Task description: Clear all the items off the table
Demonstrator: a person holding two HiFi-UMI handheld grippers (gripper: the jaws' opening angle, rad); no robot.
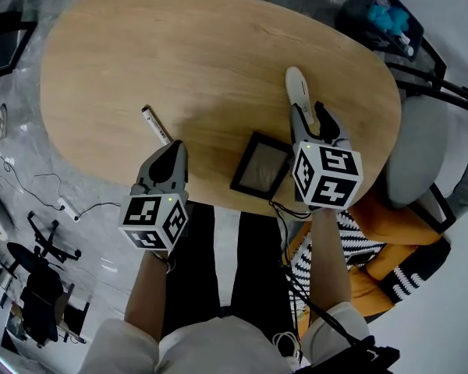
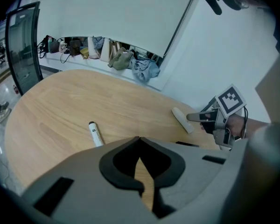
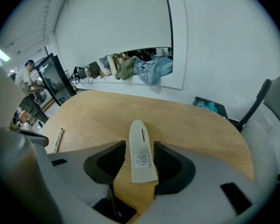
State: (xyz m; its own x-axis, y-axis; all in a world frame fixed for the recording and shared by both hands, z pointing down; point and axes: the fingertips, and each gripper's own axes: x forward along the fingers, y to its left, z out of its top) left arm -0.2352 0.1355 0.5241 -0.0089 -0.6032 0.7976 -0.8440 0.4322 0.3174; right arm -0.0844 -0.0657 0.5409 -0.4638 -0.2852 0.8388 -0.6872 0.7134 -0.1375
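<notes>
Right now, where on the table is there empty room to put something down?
The whole far half of the table is bare, beyond the white marker and the white gadget. There is also a bare strip between the marker and the black frame. The near edge is crowded: frame, gadget and the right tool sit close together.

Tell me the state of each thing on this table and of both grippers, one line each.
left gripper: jaws shut, nothing between them.
right gripper: jaws open, standing either side of the white device.
white device: lying on the table, label up, not lifted.
marker: lying flat, untouched.
black frame: lying flat by the near edge, untouched.
</notes>
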